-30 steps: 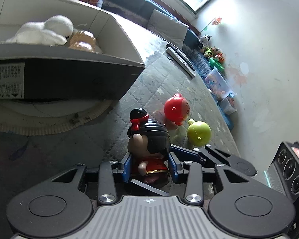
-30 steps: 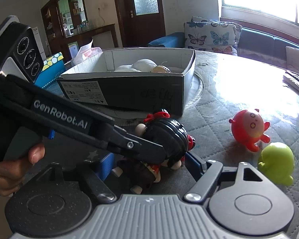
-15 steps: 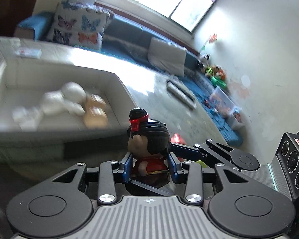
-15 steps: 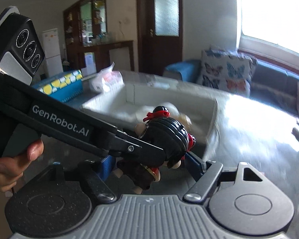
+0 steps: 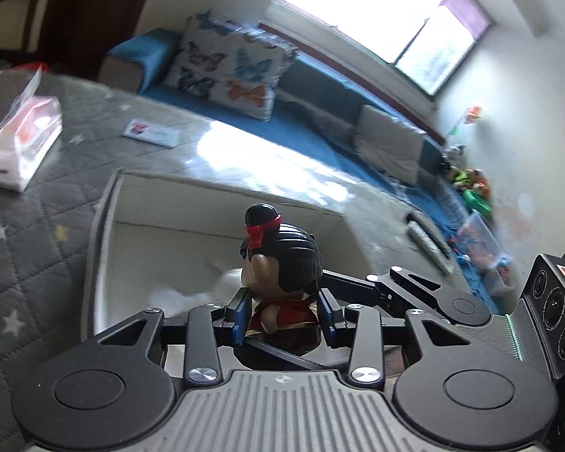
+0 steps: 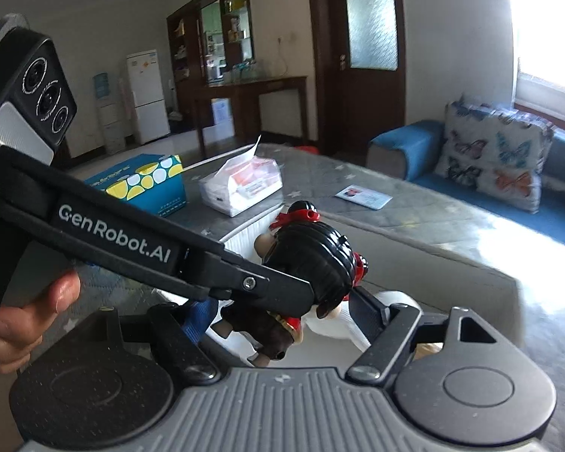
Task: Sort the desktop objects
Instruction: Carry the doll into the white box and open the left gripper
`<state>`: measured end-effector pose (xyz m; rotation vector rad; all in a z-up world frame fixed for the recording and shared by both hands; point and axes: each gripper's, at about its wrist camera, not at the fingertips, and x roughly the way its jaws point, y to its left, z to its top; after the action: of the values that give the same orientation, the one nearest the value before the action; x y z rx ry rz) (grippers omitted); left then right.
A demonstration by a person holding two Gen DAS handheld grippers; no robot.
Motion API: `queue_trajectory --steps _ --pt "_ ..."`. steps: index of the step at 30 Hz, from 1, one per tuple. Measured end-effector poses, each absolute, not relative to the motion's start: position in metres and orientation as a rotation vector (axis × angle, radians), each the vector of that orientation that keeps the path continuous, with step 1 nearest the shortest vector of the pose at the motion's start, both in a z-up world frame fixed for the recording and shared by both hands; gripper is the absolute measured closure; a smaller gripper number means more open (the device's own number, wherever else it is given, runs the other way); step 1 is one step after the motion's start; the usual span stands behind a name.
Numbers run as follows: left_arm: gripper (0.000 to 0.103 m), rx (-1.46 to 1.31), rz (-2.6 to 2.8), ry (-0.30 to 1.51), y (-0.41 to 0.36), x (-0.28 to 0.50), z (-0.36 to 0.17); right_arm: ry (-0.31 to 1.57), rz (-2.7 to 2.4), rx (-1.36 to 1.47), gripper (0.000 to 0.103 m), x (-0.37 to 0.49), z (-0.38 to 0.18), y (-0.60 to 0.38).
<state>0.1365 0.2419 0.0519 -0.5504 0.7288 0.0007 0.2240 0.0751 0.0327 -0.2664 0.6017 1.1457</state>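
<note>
A black-haired doll with a red bow (image 5: 282,263) is clamped at its red body between the blue pads of my left gripper (image 5: 284,318). It hangs above the open white cardboard box (image 5: 105,248). In the right wrist view the same doll (image 6: 312,260) sits between the right gripper's fingers (image 6: 282,312), which stand apart around it; the left gripper's arm (image 6: 150,252) crosses in front. A white plush toy (image 6: 358,316) lies in the box below.
The box rests on a grey quilted table (image 5: 26,226). A tissue pack (image 5: 19,143) and a blue dotted box (image 6: 139,184) lie beyond it, with a card (image 6: 363,197). A blue sofa with a butterfly cushion (image 5: 229,71) stands behind.
Both grippers have risen with the doll from the table and moved over the open box. The red and green toys have dropped out of view.
</note>
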Motion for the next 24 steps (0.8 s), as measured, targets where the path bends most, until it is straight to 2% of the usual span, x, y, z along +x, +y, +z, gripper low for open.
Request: queue_trajectory --steps 10,24 --pt "0.063 -0.623 0.065 0.833 0.271 0.153 0.015 0.762 1.187 -0.29 0.024 0.249 -0.005 0.112" --pt "0.062 -0.573 0.087 0.889 0.266 0.165 0.007 0.772 1.166 -0.28 0.024 0.25 -0.004 0.097"
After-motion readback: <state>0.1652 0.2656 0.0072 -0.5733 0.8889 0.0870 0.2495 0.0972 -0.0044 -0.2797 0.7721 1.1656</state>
